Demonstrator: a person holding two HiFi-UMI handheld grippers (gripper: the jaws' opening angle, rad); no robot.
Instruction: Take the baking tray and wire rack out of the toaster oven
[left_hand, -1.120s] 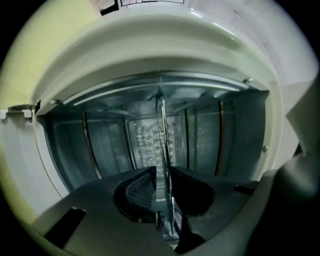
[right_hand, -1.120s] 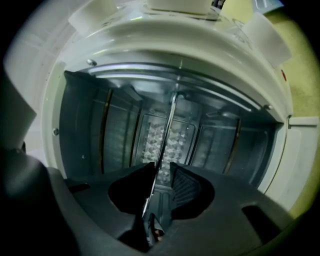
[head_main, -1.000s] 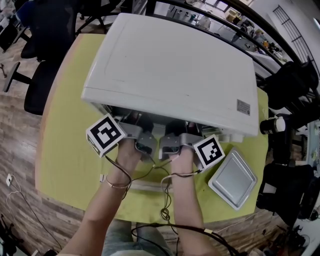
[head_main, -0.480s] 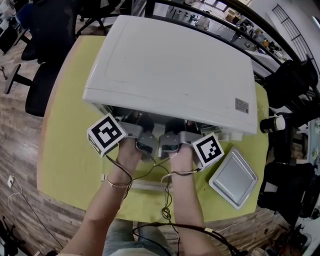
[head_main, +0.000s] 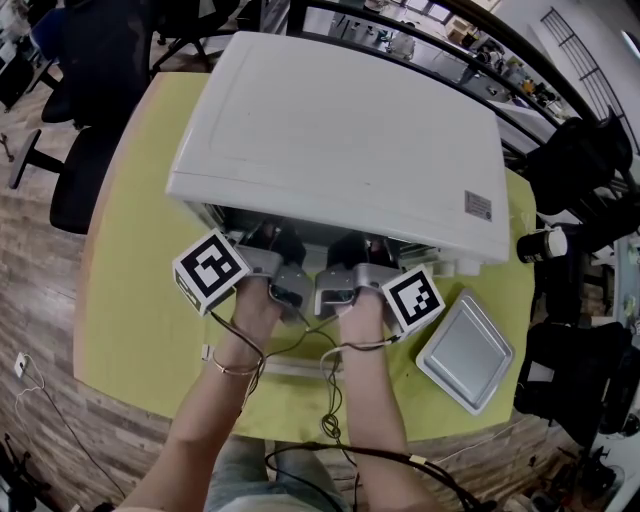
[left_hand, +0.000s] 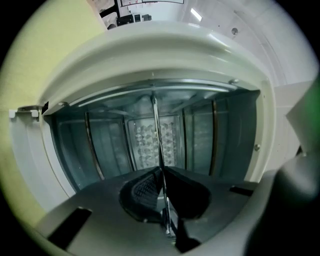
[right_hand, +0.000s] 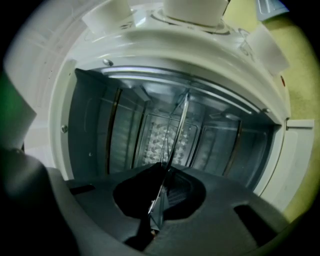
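The white toaster oven (head_main: 340, 130) stands on the yellow-green table (head_main: 130, 300) with its mouth toward me. Both grippers reach level into that mouth, side by side. The left gripper (head_main: 286, 250) (left_hand: 163, 175) is shut on the front edge of the wire rack (left_hand: 156, 125), which shows edge-on as a thin metal line running back into the cavity. In the same way, the right gripper (head_main: 350, 252) (right_hand: 162, 172) is shut on the wire rack (right_hand: 179, 130). Out of the oven, the silver baking tray (head_main: 465, 350) lies on the table to the right of my right hand.
Office chairs (head_main: 80, 150) stand off the table's left side. A black rail and cluttered shelves (head_main: 480, 50) run behind the oven. Dark bags (head_main: 580, 160) sit at the right. Cables (head_main: 330, 400) trail from the grippers over the table's near edge.
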